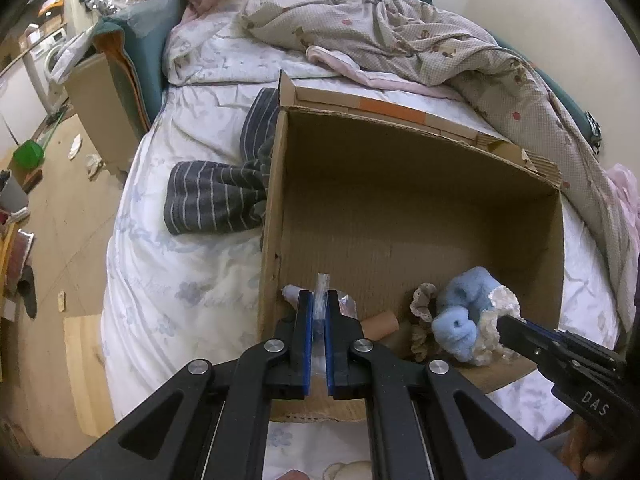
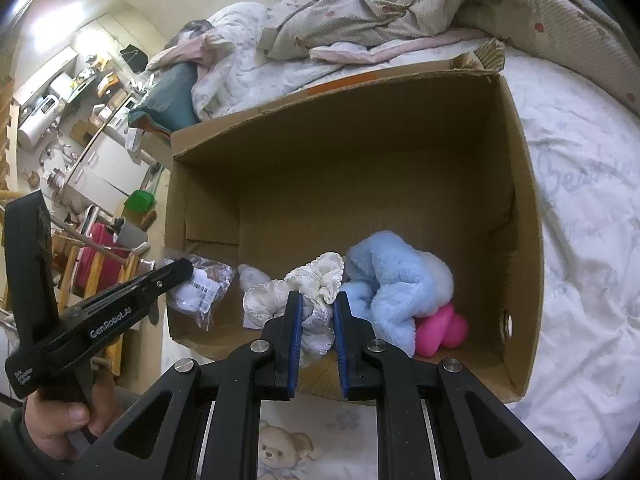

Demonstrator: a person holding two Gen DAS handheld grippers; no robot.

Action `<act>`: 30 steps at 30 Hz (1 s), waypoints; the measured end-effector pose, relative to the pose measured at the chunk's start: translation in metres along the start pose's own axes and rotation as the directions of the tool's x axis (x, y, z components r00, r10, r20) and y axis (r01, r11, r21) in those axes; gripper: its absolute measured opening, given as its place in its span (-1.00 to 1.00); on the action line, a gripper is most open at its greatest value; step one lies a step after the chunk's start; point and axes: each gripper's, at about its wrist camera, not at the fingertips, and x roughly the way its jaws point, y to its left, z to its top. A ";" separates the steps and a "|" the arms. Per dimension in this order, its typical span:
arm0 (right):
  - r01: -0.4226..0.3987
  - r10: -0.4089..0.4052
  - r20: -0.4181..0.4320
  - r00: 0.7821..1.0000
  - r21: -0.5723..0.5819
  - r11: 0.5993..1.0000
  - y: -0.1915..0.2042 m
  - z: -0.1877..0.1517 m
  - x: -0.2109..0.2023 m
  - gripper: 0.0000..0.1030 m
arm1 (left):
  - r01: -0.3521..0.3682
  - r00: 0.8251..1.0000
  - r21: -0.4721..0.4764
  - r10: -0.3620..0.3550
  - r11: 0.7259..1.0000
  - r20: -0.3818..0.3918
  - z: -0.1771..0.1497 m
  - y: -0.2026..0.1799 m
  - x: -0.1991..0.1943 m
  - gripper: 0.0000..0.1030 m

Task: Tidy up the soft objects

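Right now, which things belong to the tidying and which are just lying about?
Job:
- brown cardboard box
- clear plastic packet, in left gripper
- cream lace cloth, in right gripper
- fluffy blue plush

Lying about:
- grey striped towel
- rumpled quilt

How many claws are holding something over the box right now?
2. The left claw is shut on a clear plastic bag at the cardboard box's left side; the right claw is shut on lacy white fabric beside the blue plush.

The cardboard box (image 1: 420, 200) on the bed (image 1: 180, 280) is viewed steeply downward, close up, from both wrists, left and right.
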 end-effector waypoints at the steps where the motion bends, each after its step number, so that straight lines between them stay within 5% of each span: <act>1: 0.000 0.000 -0.004 1.000 0.001 1.000 0.000 0.000 0.001 -0.68 | -0.002 1.000 0.002 0.002 1.000 0.002 0.000 0.000 0.000 -0.91; 18: -0.004 0.004 -0.027 1.000 -0.001 1.000 0.004 0.003 0.014 -0.59 | -0.009 1.000 0.045 0.009 0.999 0.011 -0.002 -0.010 -0.006 -0.77; 20: -0.001 0.001 -0.012 1.000 -0.009 1.000 0.005 0.003 0.011 -0.57 | -0.020 0.999 0.048 0.019 0.999 0.030 -0.001 -0.011 -0.009 -0.54; 23: -0.014 0.014 0.015 1.000 -0.004 1.000 0.006 0.004 0.005 -0.22 | -0.018 0.998 0.039 0.016 0.999 0.054 0.000 -0.009 -0.016 0.04; 24: -0.018 0.018 0.030 0.999 0.001 1.000 0.006 0.005 0.002 0.24 | -0.019 0.998 0.033 0.017 0.999 0.065 0.000 -0.008 -0.018 0.21; 25: -0.022 0.022 0.054 0.998 0.006 1.000 0.007 0.005 -0.003 0.40 | -0.023 0.997 0.028 0.021 0.999 0.076 0.001 -0.007 -0.021 0.27; 30: 0.002 0.000 0.134 0.991 -0.015 1.000 0.011 0.008 -0.022 0.47 | -0.041 0.989 0.004 0.040 0.999 0.142 0.003 -0.001 -0.037 0.64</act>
